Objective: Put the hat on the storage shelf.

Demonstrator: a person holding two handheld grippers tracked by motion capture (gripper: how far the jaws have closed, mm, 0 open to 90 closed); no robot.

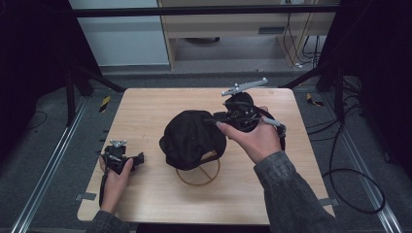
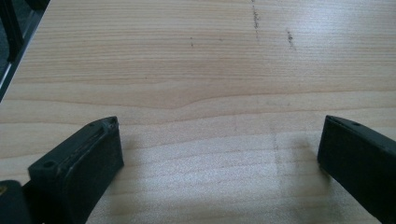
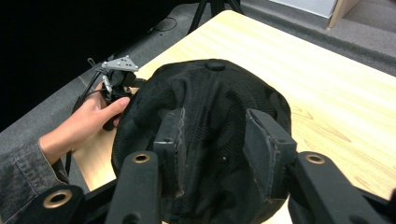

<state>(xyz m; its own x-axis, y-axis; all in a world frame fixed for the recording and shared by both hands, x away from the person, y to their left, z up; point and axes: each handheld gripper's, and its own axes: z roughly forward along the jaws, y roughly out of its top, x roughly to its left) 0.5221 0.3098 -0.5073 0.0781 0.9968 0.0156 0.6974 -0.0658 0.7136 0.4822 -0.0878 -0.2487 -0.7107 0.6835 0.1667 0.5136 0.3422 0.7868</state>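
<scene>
A black mesh cap (image 1: 192, 138) lies crown up in the middle of the wooden table (image 1: 145, 104). My right gripper (image 1: 214, 121) reaches in from the right to the cap's upper right side. In the right gripper view its jaws (image 3: 214, 114) stand apart over the crown (image 3: 210, 93), and the fabric between them looks slack, not pinched. My left gripper (image 1: 140, 158) rests low at the table's left edge, held in a hand. Its two black jaws (image 2: 219, 126) are wide apart over bare wood with nothing between them.
A thin tan ring (image 1: 200, 176) with crossed wires sticks out from under the cap's near side. Metal rails (image 1: 46, 170) run along both sides of the table, and cables (image 1: 357, 187) lie on the floor at the right. Dark frame legs stand behind the table.
</scene>
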